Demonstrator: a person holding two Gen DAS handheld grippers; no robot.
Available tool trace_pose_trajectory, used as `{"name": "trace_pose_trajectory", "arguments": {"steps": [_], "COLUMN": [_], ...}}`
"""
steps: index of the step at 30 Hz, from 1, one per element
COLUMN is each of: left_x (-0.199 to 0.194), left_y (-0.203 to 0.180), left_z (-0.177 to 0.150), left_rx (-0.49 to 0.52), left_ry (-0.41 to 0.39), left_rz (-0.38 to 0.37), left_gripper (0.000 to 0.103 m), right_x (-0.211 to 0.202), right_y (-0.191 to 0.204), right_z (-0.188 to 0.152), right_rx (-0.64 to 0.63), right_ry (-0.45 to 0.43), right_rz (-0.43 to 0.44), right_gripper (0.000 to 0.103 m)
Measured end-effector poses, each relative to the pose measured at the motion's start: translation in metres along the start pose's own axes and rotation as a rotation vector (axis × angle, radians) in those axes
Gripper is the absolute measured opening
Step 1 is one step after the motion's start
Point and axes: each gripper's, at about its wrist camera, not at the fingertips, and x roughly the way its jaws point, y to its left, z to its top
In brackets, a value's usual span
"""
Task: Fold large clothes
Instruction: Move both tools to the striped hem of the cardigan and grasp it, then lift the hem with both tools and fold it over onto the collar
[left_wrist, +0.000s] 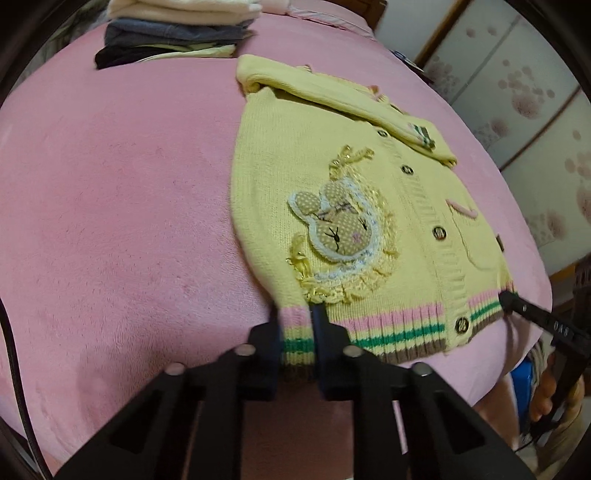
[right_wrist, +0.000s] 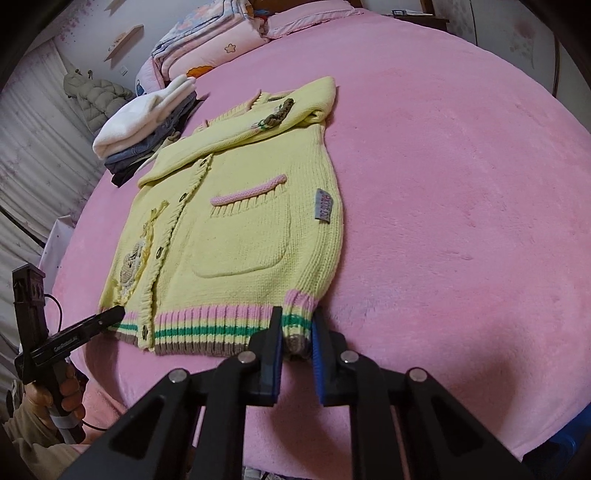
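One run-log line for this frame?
left gripper: shut on cardigan hem | right gripper: shut on hem | sleeves folded | bed

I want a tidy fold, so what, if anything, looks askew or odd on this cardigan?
Nothing looks damaged. The yellow cardigan lies flat and buttoned on the pink blanket, sleeves already folded across its top. The left tongs and right tongs each pinch a corner of the striped hem.

Cardigan label (right_wrist: 324, 205) text illegible; folded stack (left_wrist: 177, 26) cropped.
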Motion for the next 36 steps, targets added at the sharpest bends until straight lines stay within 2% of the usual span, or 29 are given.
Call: {"name": "trace_pose_trajectory", "arguments": {"steps": [6, 11, 17, 22, 26, 28, 32, 35, 36], "left_x": [-0.008, -0.037, -0.066, -0.067, -0.042, -0.017, 0.041, 0.078, 0.084], "left_y": [-0.001, -0.004, -0.014, -0.018, -0.007, 0.0, 0.015, 0.025, 0.029], "left_z": [0.005, 0.026, 0.083, 0.149, 0.201, 0.225, 0.256, 0.262, 0.261], "left_rx": [-0.046, -0.094, -0.138, -0.154, -0.21, -0.237, -0.252, -0.298, -0.31], "left_ry": [-0.006, -0.067, -0.18, -0.248, -0.25, -0.24, -0.18, -0.106, -0.09], "left_rz": [-0.012, -0.087, -0.195, -0.188, -0.171, -0.144, -0.07, -0.044, -0.052], "left_gripper": [0.008, 0.008, 0.008, 0.008, 0.009, 0.009, 0.011, 0.025, 0.025], "right_x": [-0.013, -0.035, -0.061, -0.066, -0.044, -0.024, 0.03, 0.074, 0.082], "right_y": [0.0, 0.01, 0.025, 0.035, 0.028, 0.023, 0.016, 0.011, 0.008], "right_z": [0.003, 0.019, 0.061, 0.127, 0.19, 0.215, 0.252, 0.265, 0.267], "right_rx": [0.012, -0.003, -0.024, -0.038, 0.027, 0.066, 0.093, 0.104, 0.104], "right_ry": [-0.031, -0.083, -0.168, -0.218, -0.208, -0.192, -0.157, -0.106, -0.088], "right_rz": [0.031, 0.077, 0.142, 0.153, 0.173, 0.183, 0.129, 0.068, 0.052], "right_gripper": [0.011, 0.011, 0.011, 0.011, 0.011, 0.011, 0.015, 0.019, 0.023]}}
